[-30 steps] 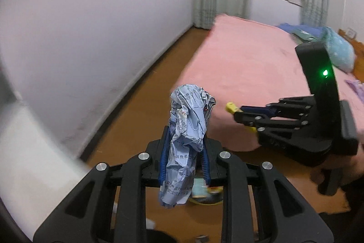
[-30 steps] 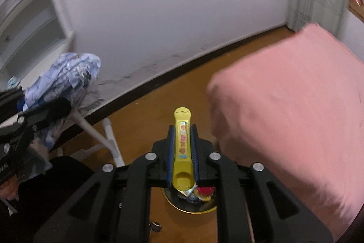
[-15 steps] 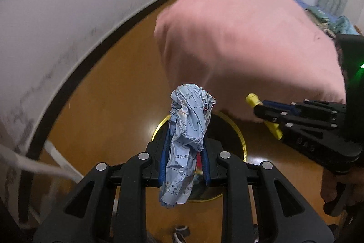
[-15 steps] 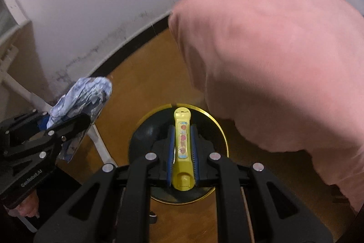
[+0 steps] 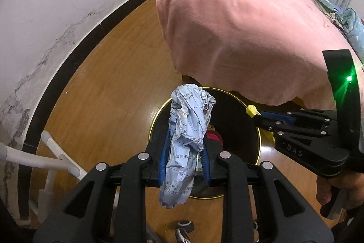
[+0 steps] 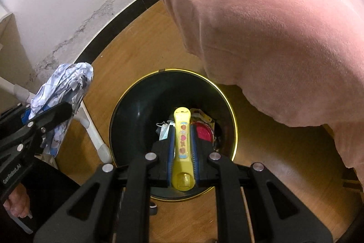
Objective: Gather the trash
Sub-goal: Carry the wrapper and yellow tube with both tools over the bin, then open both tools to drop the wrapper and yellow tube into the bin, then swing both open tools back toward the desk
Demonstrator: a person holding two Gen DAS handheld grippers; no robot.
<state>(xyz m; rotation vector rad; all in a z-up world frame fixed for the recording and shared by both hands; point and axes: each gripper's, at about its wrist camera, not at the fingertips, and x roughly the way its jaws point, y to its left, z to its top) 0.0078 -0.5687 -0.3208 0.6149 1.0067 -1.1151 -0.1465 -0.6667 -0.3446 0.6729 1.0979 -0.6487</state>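
Crumpled blue wrapper [image 5: 186, 129] clenched in my left jaws, one yellow tube [image 6: 183, 147] in my right, above one black bin [image 6: 136, 106].

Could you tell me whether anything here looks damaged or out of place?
The white wall is cracked and stained above the dark baseboard. Otherwise nothing stands out: the crumpled blue paper and the yellow tube are each gripped above the black bin.

My paper [image 5: 188, 129] is pale blue with dark print; my tube [image 6: 183, 140] yellow with red motifs; bin [image 6: 127, 111] black, gold-rimmed; blanket [image 6: 273, 26] pink.
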